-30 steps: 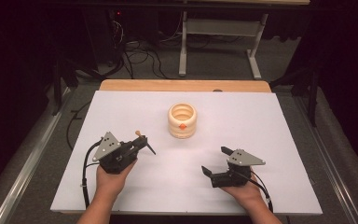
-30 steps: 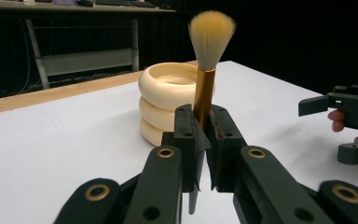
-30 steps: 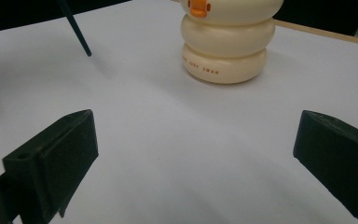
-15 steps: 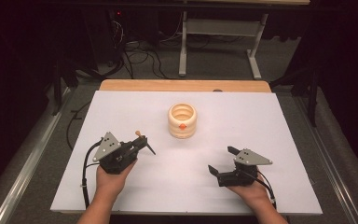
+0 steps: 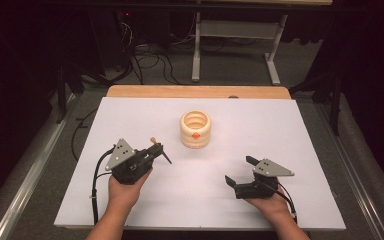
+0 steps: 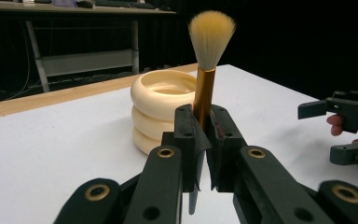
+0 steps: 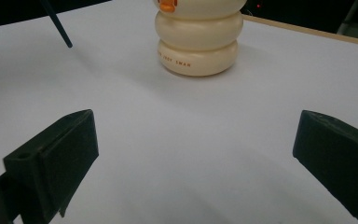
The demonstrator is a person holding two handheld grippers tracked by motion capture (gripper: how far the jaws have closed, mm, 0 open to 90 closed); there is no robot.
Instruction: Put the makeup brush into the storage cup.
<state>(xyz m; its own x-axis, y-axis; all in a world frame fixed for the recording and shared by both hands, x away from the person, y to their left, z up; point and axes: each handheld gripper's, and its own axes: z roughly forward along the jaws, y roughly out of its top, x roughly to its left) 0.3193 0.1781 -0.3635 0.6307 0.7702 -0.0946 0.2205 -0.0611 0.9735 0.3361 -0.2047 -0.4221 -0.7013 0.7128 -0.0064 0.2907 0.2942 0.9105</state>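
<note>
A makeup brush (image 6: 205, 88) with a gold ferrule and tan bristles stands upright between the jaws of my left gripper (image 6: 201, 122), which is shut on it. From above, the brush (image 5: 161, 151) is at the left gripper (image 5: 152, 153), left of and nearer than a cream ringed holder (image 5: 195, 129) with an orange mark. The holder (image 6: 161, 109) stands just behind the brush. My right gripper (image 5: 240, 171) rests near the front right, jaws wide open and nothing between them (image 7: 196, 158). It faces the holder (image 7: 198, 44), and the brush's black handle tip (image 7: 56, 23) shows at upper left.
A white board (image 5: 290, 130) covers the table, with a wooden strip (image 5: 200, 91) along its far edge. Beyond it are cables and a metal table frame (image 5: 232, 30) on the floor. The right gripper (image 6: 349, 126) is at the right edge of the left gripper view.
My right gripper has shifted a little to the right along the near part of the board. The left gripper and brush have stayed put.
</note>
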